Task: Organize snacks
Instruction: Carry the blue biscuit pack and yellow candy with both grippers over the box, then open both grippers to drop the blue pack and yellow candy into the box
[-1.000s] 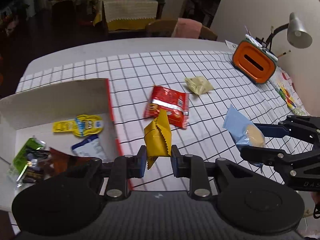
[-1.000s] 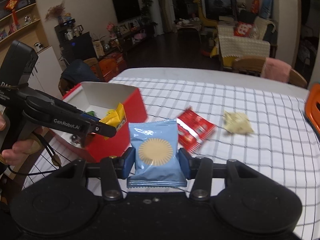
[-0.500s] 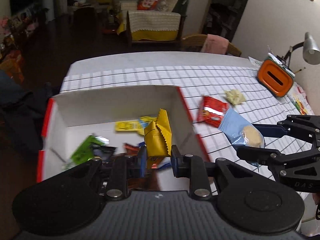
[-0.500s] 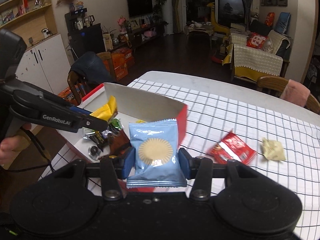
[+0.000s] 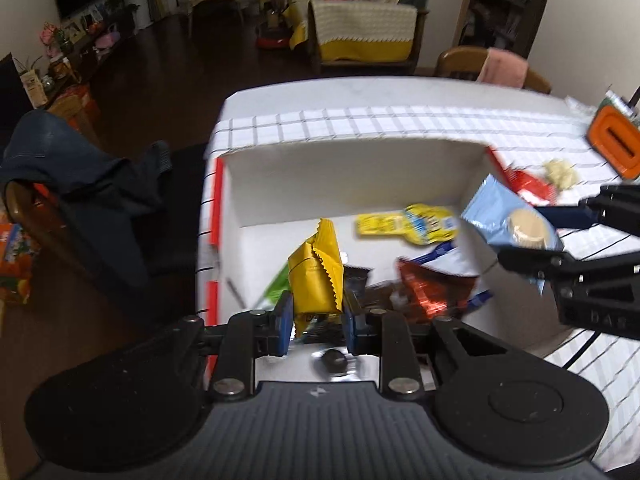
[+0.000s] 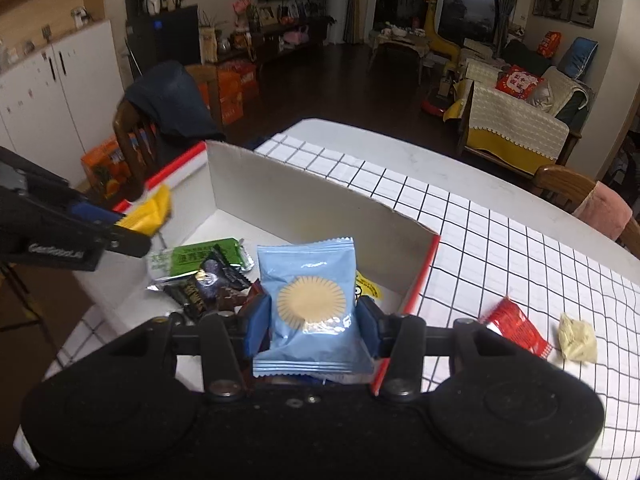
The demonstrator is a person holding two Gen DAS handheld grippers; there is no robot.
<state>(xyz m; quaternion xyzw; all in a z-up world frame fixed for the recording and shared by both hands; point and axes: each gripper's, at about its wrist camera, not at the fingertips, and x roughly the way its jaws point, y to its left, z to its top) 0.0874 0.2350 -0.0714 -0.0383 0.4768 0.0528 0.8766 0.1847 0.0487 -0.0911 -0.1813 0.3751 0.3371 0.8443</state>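
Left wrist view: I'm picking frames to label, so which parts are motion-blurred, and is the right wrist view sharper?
Left wrist view: the box contents and checked cloth smear; the yellow packet stays crisp. Right wrist view: sharper, blue packet clear.

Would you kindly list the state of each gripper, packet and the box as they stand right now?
left gripper: shut on the yellow packet, above the box.
right gripper: shut on the blue packet, above the box.
box: open, several snacks inside.
red packet: lying on the checked cloth, outside the box.
pale packet: lying on the cloth beside the red one.
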